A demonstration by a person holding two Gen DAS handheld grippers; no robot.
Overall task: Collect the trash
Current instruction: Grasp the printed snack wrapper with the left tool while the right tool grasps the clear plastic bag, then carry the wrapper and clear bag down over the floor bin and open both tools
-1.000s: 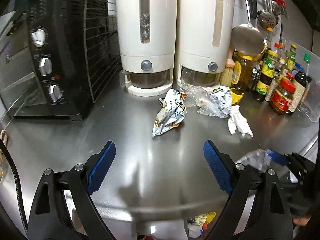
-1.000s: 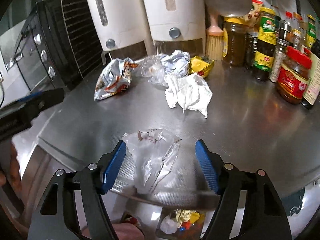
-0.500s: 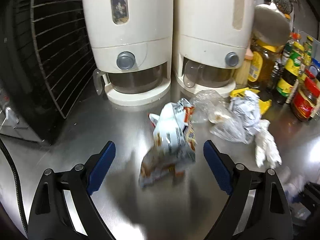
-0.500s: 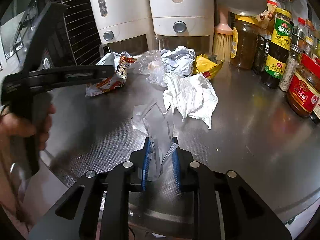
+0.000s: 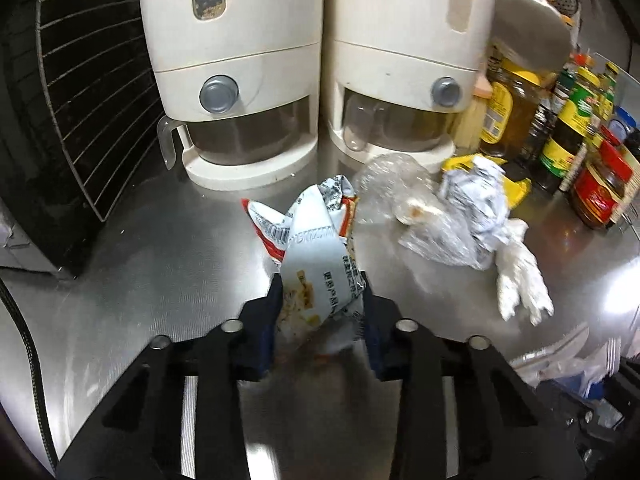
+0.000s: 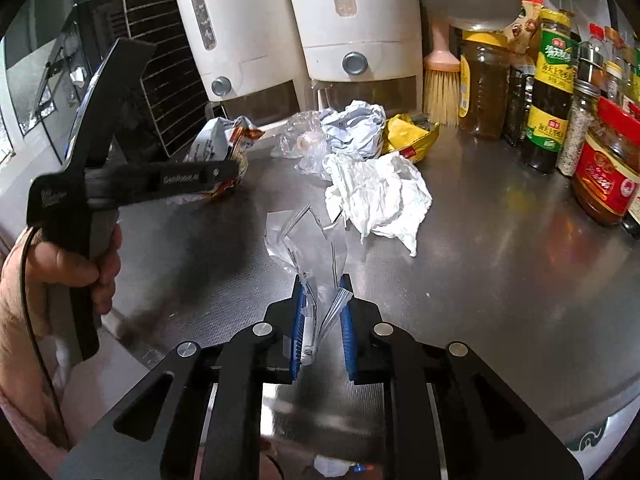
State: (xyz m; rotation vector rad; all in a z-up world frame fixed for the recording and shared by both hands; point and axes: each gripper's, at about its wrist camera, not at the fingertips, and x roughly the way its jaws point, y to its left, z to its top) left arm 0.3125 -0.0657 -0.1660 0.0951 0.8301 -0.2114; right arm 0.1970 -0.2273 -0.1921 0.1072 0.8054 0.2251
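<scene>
My left gripper (image 5: pixel 320 300) is shut on a crumpled silver snack bag (image 5: pixel 316 248) on the steel counter (image 5: pixel 160 264). My right gripper (image 6: pixel 322 312) is shut on a clear plastic wrapper (image 6: pixel 308 240) near the counter's front edge. Beyond lie a crumpled white tissue (image 6: pixel 376 196), a clear plastic bag (image 6: pixel 308 140), a grey crumpled wrapper (image 6: pixel 356 128) and a yellow packet (image 6: pixel 412 136). The left gripper and snack bag (image 6: pixel 224 140) also show in the right wrist view.
Two white dispensers (image 5: pixel 240 60) stand at the back. A black oven with a wire rack (image 5: pixel 72 100) is on the left. Sauce bottles and jars (image 6: pixel 552 100) and a brush (image 6: pixel 440 80) line the right. A bin with trash (image 6: pixel 332 464) shows below the counter edge.
My left gripper moved forward to the snack bag and closed on it. My right gripper closed on the clear wrapper and still holds it.
</scene>
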